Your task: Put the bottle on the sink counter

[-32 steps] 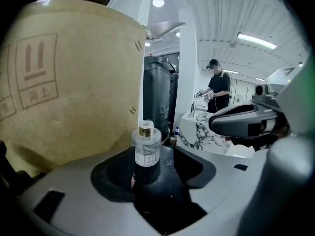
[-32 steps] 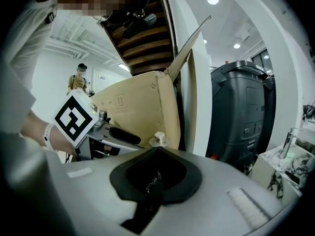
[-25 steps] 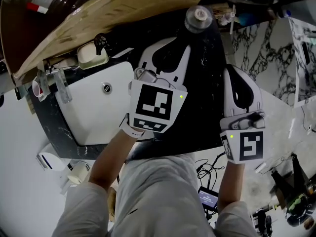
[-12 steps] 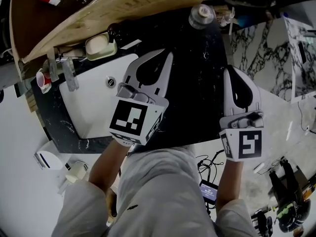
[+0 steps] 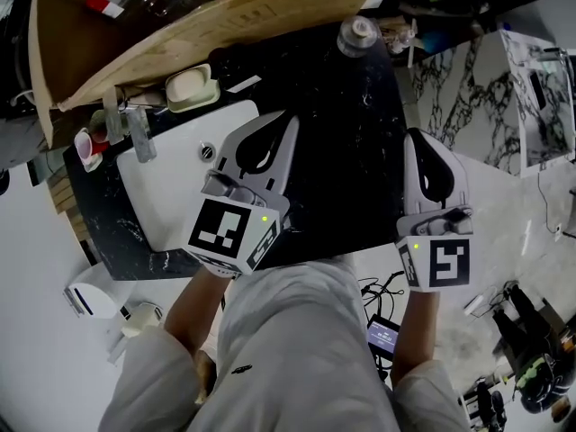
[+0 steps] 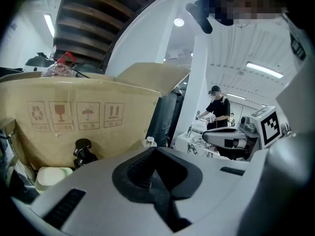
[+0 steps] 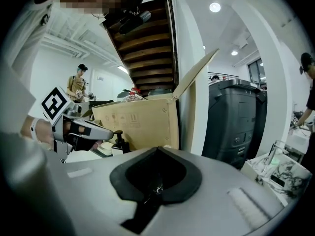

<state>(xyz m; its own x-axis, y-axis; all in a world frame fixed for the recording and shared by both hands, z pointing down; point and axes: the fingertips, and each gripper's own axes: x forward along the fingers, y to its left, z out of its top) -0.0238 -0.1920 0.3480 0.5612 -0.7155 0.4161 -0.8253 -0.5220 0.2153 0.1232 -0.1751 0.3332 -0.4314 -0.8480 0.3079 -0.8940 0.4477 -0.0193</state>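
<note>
Found the clear bottle (image 5: 358, 34) standing upright at the far edge of the black marble counter (image 5: 351, 151), just beside the cardboard box (image 5: 207, 16) and well apart from both grippers. Noted the left gripper (image 5: 288, 121) over the right rim of the white sink basin (image 5: 166, 192), jaws clenched together with nothing between them. Noted the right gripper (image 5: 418, 137) at the counter's right edge, jaws likewise pressed together and empty. Recorded a cream soap dish (image 5: 191, 88) and a dark pump dispenser (image 6: 82, 154) behind the basin, against the box, plus a red cup (image 5: 88, 147) near the basin's far left corner. Observed, in the left gripper view, the bottle's cap showing just above the closed jaws, with the right gripper off to the right. Logged a person in dark clothing (image 6: 216, 107) standing at a table in the background.
</note>
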